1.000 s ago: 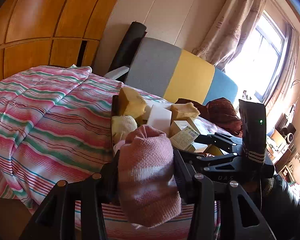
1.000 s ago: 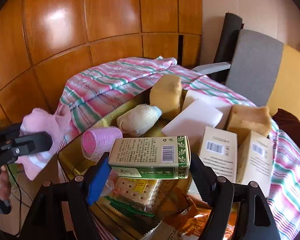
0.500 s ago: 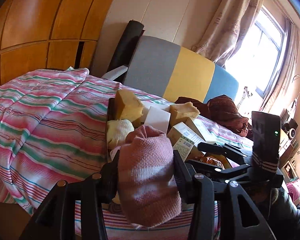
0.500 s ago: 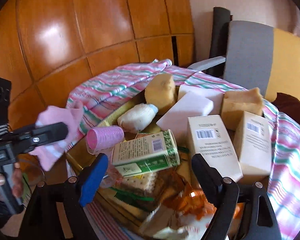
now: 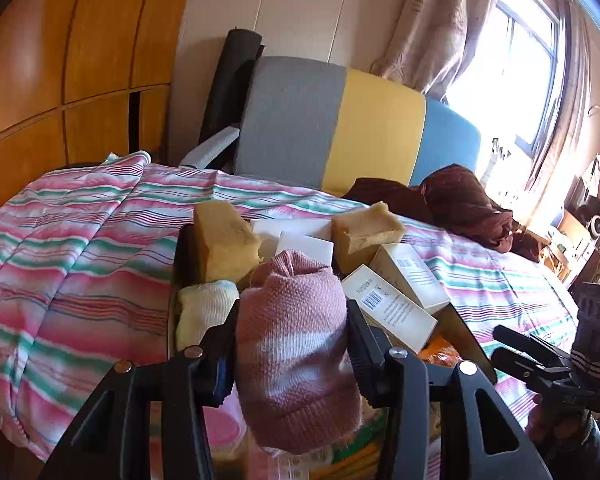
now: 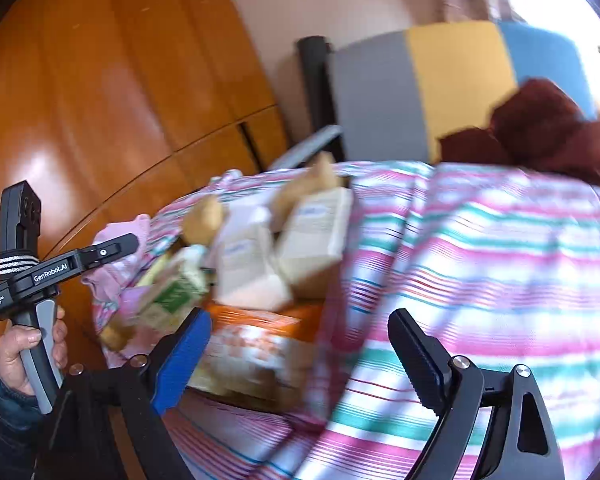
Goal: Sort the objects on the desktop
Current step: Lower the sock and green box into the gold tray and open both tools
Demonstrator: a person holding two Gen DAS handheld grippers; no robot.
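left wrist view: the left gripper [image 5: 292,344] has its jaws pressed against both sides of a pink knitted sock [image 5: 296,352], which fills the gap between the fingers and hangs down past them. just beyond it lies a dark tray [image 5: 182,264] on a pink, green and white striped quilt [image 5: 72,248]. in the tray are two yellow-brown sponges [image 5: 224,244], white foam blocks [image 5: 304,244], two cream cartons with barcodes [image 5: 392,308] and a pale rolled cloth [image 5: 204,308] at the near left corner. behind the bed stands a grey, yellow and blue cushion panel [image 5: 340,132], with dark red cloth [image 5: 460,204] heaped on the quilt to the right. the right gripper [image 5: 508,344] shows at the right edge, held in a hand [image 5: 556,428].

right wrist view: much of it is blurred. the right gripper's jaws stand wide apart with nothing between them, above the quilt and the tray's near edge. a green-and-white box [image 6: 172,296] lies tilted among the cartons. at left, a hand [image 6: 28,344] grips the left tool, the pink sock clamped at its tip beside the tray.
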